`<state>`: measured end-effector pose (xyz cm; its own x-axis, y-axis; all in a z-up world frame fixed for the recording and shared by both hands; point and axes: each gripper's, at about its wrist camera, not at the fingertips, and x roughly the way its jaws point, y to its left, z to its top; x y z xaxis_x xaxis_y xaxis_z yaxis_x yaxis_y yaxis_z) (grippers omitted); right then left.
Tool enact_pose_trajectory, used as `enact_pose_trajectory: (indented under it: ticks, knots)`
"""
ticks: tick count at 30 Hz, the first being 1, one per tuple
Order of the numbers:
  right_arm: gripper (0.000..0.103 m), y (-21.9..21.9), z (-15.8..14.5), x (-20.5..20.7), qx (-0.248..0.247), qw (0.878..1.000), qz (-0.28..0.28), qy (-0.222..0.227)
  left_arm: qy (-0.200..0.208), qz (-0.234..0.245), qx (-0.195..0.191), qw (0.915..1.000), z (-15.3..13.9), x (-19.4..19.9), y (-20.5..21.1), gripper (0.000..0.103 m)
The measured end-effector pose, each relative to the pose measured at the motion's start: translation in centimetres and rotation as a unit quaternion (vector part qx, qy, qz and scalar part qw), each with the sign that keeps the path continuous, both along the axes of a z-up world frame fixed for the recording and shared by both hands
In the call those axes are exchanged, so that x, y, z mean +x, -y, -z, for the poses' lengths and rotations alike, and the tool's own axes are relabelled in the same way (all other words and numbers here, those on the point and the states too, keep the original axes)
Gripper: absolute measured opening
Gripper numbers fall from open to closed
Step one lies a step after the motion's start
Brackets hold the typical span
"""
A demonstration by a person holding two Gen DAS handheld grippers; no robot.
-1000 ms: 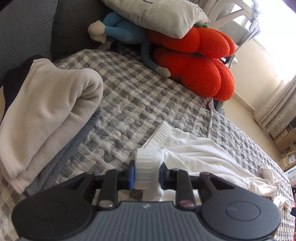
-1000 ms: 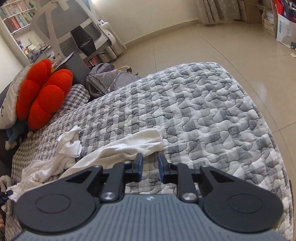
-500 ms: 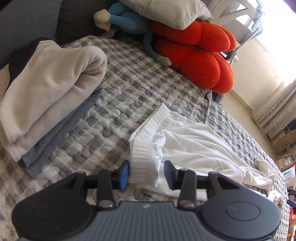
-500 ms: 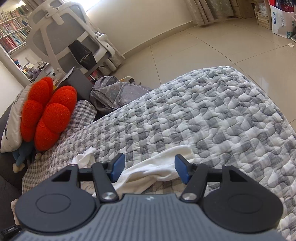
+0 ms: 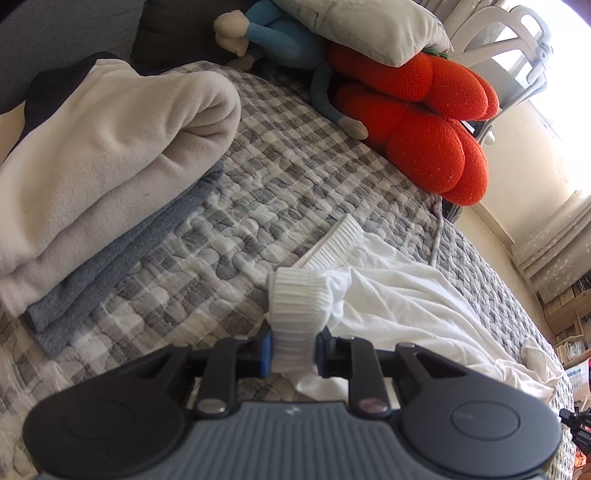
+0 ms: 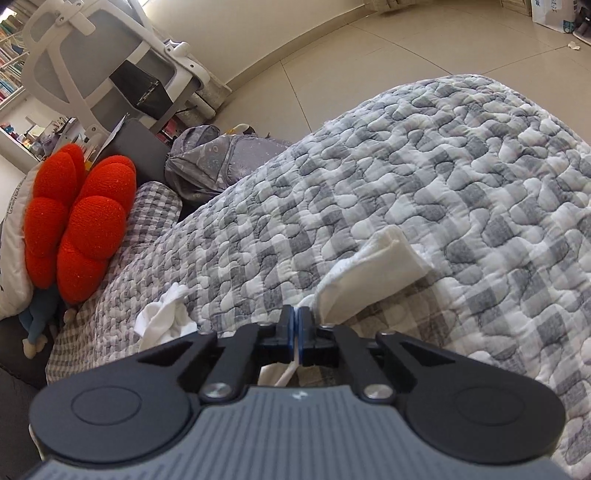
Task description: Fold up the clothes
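A white garment (image 5: 399,302) lies spread on the grey checked quilt (image 5: 295,155). Its ribbed waistband (image 5: 299,299) stands bunched up between the jaws of my left gripper (image 5: 293,345), which are closing, both pads pressing on the ribbing. In the right wrist view the garment's far hem (image 6: 373,269) lies folded on the quilt (image 6: 443,166). My right gripper (image 6: 297,325) is shut, with a thin layer of that white cloth pinched between its blue pads. More crumpled white cloth (image 6: 166,314) lies to its left.
A folded beige fleece (image 5: 103,155) on a blue-grey towel (image 5: 122,258) sits left of the garment. A red plush cushion (image 5: 417,129), a pillow (image 5: 369,26) and a blue doll (image 5: 273,33) fill the bed's head. Beyond the bed stand an office chair (image 6: 92,66) and a grey bag (image 6: 221,158).
The left jaws widened around the waistband, then closed on it again. The right jaws spread wide over the white hem, shifted over it, then closed on the cloth.
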<state>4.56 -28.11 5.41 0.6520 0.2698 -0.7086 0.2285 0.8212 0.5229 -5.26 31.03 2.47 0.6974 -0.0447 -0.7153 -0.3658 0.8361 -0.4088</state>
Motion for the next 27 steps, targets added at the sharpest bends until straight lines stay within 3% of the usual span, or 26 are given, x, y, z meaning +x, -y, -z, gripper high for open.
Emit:
enact_pose_trajectory:
  ticks: [5, 9, 12, 16, 21, 24, 27]
  knots:
    - [0.000, 1.1, -1.6, -1.7, 0.012, 0.999, 0.004, 0.049, 0.017, -0.007, -0.011, 0.9998, -1.4, -0.3, -0.5, 0.022]
    - [0.000, 2.5, -5.1, -2.9, 0.026, 0.993, 0.007, 0.116, 0.040, -0.022, -0.039, 0.9982, -3.2, -0.3, -1.4, 0.021]
    - [0.000, 3.1, -8.3, -3.8, 0.023, 0.984, -0.005, 0.175, 0.062, -0.029, -0.064, 0.9956, -4.8, -0.5, -2.0, 0.021]
    - [0.000, 3.3, -12.4, -8.6, -0.009, 0.965, -0.042, 0.260, 0.089, -0.024, -0.082, 0.9923, -6.4, -1.4, -2.4, 0.021]
    - [0.000, 3.6, -8.2, -13.4, -0.062, 0.975, -0.059, 0.204, 0.057, 0.001, -0.048, 0.9973, -4.2, -3.0, -1.8, 0.021]
    - [0.000, 4.6, -3.0, -15.4, -0.058, 0.987, -0.039, 0.141, 0.022, 0.002, -0.040, 0.9990, -1.3, -3.9, -1.8, 0.021]
    - [0.000, 5.2, 0.3, -16.9, -0.041, 0.994, -0.025, 0.103, 0.009, 0.003, -0.027, 0.9996, 0.2, -4.8, -1.9, 0.021]
